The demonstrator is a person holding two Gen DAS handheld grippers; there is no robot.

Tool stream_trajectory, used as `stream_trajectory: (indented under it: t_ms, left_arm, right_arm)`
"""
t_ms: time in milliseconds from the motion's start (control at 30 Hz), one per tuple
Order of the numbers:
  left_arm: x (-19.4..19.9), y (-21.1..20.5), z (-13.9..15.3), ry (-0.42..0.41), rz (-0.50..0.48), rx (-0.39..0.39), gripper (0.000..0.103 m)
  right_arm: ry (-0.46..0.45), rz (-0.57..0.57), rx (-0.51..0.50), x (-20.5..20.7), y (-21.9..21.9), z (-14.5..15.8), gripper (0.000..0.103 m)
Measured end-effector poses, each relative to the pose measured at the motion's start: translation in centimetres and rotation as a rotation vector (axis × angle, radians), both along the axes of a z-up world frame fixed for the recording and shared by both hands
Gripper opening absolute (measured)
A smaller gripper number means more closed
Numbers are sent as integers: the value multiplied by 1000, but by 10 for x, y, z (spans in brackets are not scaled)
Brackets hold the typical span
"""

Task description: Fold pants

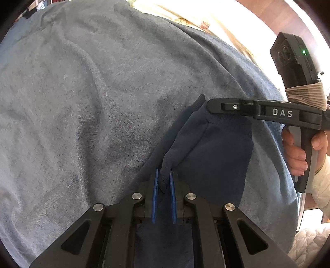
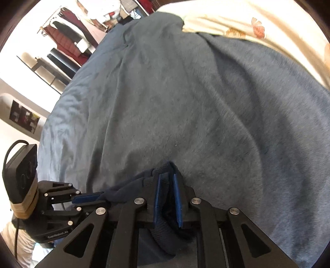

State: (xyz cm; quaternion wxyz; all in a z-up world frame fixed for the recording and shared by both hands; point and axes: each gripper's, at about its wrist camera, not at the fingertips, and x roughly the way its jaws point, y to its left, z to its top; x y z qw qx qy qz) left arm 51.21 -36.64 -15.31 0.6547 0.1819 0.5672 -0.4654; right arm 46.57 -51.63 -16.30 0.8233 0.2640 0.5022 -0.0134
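Note:
Dark navy pants hang between both grippers above a grey-blue blanket. My left gripper is shut on a fold of the pants' fabric between its blue pads. My right gripper is shut on the ribbed waistband edge of the pants. In the left wrist view the right gripper comes in from the right and pinches the pants' upper corner. In the right wrist view the left gripper shows at lower left, clamped on the same cloth. The rest of the pants hangs below, hidden.
The blanket covers a bed. A cream floral sheet lies at its far side. A clothes rack and a dark shelf stand beyond the bed's left end. A wooden floor shows at upper right.

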Motion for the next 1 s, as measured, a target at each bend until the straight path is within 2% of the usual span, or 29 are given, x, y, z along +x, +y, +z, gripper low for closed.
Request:
stream_trajectory:
  t_ms: [267, 333, 500, 600, 767, 867, 1000]
  left_arm:
    - [-12, -3, -7, -20, -9, 8, 12]
    - [-14, -2, -6, -23, 0, 1, 12]
    - [-15, 5, 9, -55, 34, -36, 12]
    - [-13, 4, 7, -73, 41, -25, 12]
    - [-1, -3, -10, -37, 45, 2, 13]
    - [3, -3, -13, -33, 70, 0, 21]
    - [5, 8, 7, -85, 127, -34, 45]
  right_arm:
    - [21, 12, 37, 2, 2, -9, 14]
    - [10, -1, 46, 1, 0, -8, 7]
    - [-67, 25, -27, -4, 8, 16, 4]
    - [-109, 12, -62, -3, 8, 29, 4]
    - [-66, 16, -94, 11, 6, 14, 4]
    - [-35, 13, -115, 12, 5, 3, 4]
    - [-8, -22, -138, 11, 3, 0, 7]
